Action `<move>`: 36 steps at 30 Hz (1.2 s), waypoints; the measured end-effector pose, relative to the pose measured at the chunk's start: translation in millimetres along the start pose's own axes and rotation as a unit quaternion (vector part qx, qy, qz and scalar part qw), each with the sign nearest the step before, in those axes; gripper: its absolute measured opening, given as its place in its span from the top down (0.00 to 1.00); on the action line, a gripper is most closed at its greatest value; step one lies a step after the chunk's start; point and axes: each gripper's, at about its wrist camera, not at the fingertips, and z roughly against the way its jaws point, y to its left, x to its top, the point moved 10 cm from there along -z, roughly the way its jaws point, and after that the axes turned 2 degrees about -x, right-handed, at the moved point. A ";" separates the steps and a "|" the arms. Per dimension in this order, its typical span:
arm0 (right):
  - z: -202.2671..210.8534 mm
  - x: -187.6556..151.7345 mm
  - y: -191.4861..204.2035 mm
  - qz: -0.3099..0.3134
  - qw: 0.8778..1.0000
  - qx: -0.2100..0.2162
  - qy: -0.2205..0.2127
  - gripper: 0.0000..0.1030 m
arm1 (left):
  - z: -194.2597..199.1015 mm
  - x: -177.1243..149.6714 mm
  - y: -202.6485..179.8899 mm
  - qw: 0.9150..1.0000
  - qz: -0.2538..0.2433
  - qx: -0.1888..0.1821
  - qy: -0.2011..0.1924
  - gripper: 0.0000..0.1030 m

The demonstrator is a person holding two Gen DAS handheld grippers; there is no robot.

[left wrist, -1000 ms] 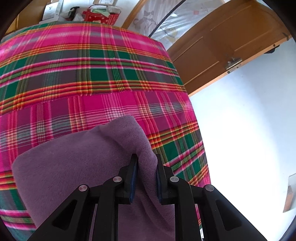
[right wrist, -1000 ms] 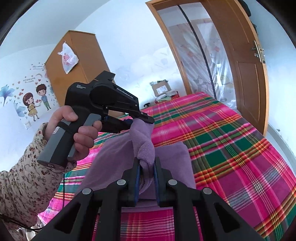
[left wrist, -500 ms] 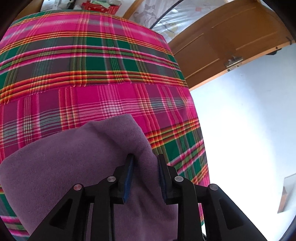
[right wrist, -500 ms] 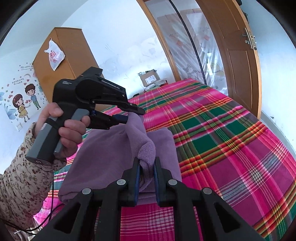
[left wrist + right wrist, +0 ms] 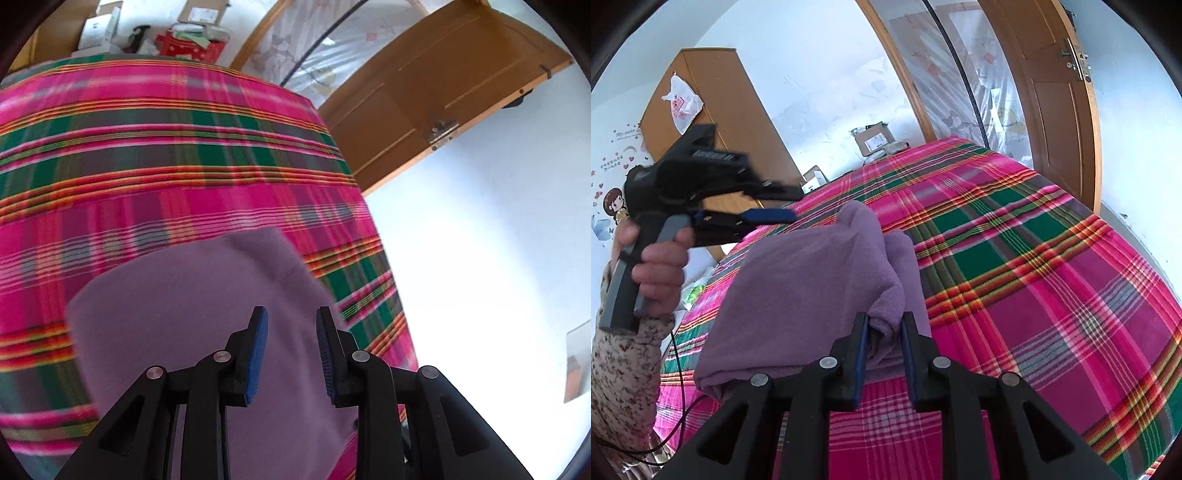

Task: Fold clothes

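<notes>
Lying folded on the plaid woven bedspread [image 5: 1015, 258], the fuzzy purple fleece garment [image 5: 812, 277] bunches between the right gripper [image 5: 884, 332], whose jaws are opening. Left gripper [image 5: 288, 325] hangs parted and empty above it.

Folded garment [image 5: 812, 280] lies on bed [image 5: 1052, 295], wardrobe [image 5: 738, 122] behind.

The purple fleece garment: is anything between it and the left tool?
Nothing visible. The purple fleece garment lies on the pink plaid bedcover directly beneath the open left tool, which holds nothing.
</notes>
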 end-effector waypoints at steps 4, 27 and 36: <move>3.5 0.3 -4.0 -0.003 1.000 0.000 0.006 0.82 | 20.5 -17.2 24.9 1.000 0.019 0.006 -0.010 0.73; 64.6 61.6 -34.0 -0.002 0.997 -0.051 -0.053 0.72 | 179.3 -142.1 152.4 0.982 0.151 0.067 -0.091 0.66; 122.7 90.1 -38.4 0.140 0.977 -0.155 -0.052 0.71 | 143.2 -163.7 122.8 0.991 0.116 0.040 -0.059 0.66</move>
